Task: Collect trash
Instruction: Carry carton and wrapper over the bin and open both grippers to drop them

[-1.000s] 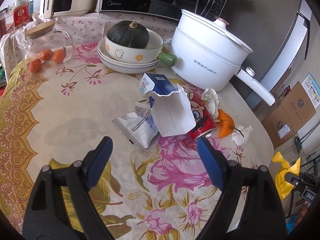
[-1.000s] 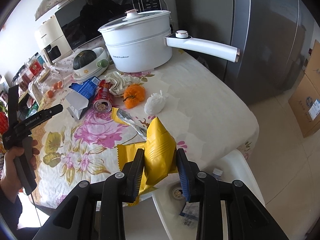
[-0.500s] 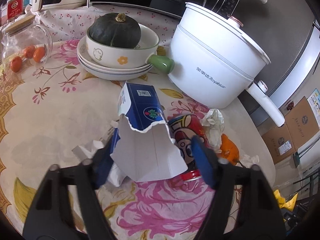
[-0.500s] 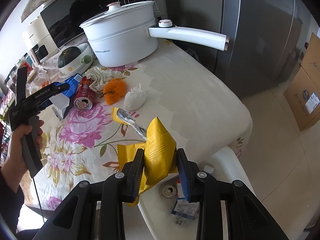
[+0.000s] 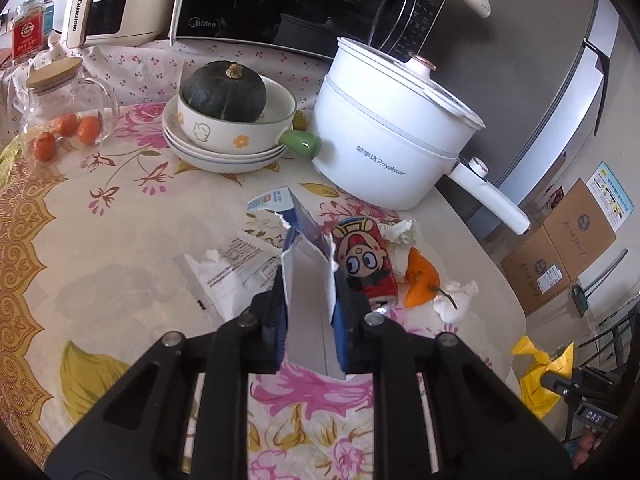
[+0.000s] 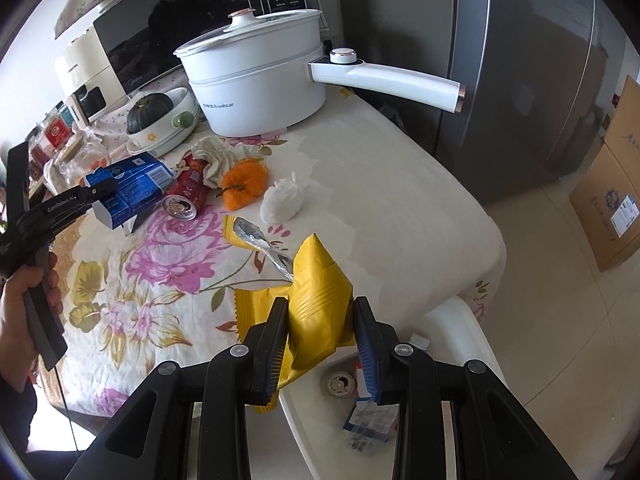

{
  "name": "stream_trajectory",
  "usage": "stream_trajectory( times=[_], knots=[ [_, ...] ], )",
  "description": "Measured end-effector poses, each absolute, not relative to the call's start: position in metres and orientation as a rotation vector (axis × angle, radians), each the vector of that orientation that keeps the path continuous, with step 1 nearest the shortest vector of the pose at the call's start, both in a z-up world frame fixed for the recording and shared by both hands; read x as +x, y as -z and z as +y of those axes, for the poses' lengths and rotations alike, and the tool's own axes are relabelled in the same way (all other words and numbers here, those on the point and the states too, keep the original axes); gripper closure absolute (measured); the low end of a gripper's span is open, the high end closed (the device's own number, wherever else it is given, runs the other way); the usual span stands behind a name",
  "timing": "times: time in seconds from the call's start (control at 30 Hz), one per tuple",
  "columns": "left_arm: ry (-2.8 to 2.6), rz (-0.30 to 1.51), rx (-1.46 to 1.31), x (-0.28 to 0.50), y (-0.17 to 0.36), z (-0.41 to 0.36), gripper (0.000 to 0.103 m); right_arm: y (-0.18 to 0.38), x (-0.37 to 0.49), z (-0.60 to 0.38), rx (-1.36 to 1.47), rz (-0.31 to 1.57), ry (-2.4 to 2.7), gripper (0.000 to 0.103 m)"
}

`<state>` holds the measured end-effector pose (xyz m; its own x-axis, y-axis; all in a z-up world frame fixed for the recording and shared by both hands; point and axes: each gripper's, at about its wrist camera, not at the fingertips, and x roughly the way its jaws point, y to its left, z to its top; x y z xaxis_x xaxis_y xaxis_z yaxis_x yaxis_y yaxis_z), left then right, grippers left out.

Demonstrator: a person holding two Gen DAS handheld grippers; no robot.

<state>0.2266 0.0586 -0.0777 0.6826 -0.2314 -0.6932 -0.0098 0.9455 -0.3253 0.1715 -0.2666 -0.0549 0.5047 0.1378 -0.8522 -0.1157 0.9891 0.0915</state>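
My left gripper (image 5: 309, 300) is shut on a torn blue and white carton (image 5: 306, 280), which also shows in the right wrist view (image 6: 128, 188) just above the flowered tablecloth. My right gripper (image 6: 322, 332) is shut on a yellow snack wrapper (image 6: 316, 304) and holds it at the table's edge, above a white trash bin (image 6: 472, 344) with some trash inside. A red can (image 5: 366, 268), orange peel (image 5: 420, 280), crumpled tissues (image 5: 400, 232), a white wad (image 6: 284, 200) and a white printed wrapper (image 5: 228, 268) lie on the table.
A white electric pot (image 5: 384, 148) with a long handle (image 6: 384, 82) stands at the back. A bowl with a dark squash (image 5: 224, 92) sits on stacked plates. A glass jar (image 5: 60, 120) is at the left. Cardboard boxes (image 5: 560, 248) stand on the floor by the fridge.
My left gripper moved forward over the carton and closed on it, lifting it off the white wrapper. My right gripper kept its hold on the yellow wrapper and drifted slightly over the bin.
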Motion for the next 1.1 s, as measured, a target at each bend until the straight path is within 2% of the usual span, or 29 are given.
stream_trajectory(
  times=[0.5,1.1],
  knots=[
    [0.164,0.811,-0.277,0.138,0.041,0.063,0.085,0.034,0.139,-0.254,0.028,0.986,-0.185,0.07],
    [0.38,0.827,-0.241,0.095,0.036,0.016,0.085,0.036,0.1,-0.275,0.007,1.002,-0.129,0.07]
  ],
)
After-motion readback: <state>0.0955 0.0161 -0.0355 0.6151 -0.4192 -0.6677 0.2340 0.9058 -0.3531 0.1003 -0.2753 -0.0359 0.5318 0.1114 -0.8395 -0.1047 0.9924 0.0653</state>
